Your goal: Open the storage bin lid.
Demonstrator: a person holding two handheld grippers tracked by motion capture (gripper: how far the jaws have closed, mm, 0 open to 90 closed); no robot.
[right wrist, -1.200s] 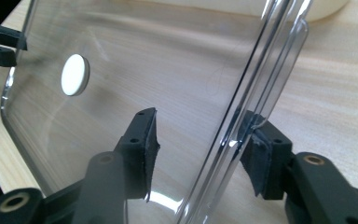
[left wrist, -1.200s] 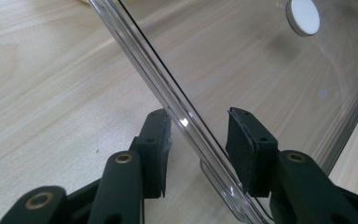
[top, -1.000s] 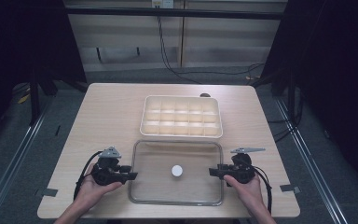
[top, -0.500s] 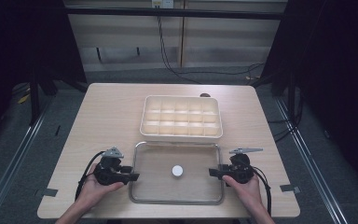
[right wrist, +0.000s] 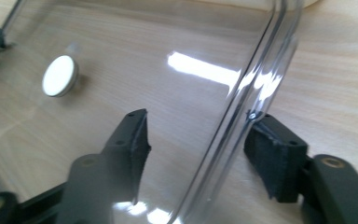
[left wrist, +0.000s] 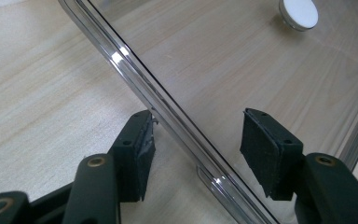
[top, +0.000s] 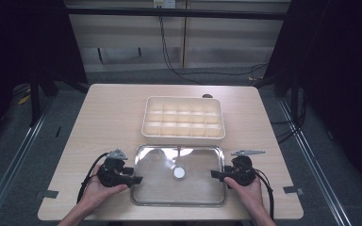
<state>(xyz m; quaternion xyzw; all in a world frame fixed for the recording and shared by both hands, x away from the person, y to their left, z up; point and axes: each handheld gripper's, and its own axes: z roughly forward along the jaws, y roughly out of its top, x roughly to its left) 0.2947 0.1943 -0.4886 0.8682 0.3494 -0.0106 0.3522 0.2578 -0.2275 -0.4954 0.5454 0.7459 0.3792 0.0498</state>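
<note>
— What is seen from the high view?
— A clear lid (top: pixel 179 175) is laid on the counter (top: pixel 103 117), flanked by the left gripper (top: pixel 135 178) and right gripper (top: pixel 215 174).

— And from the gripper views?
— Fingers (left wrist: pixel 135 158) are spread wide astride each rim.

A clear rectangular plastic lid (top: pixel 179 175) (small white round knob (top: pixel 179 173) at centre) lies flat just before a cream compartmented tray (top: pixel 184 117).
</note>
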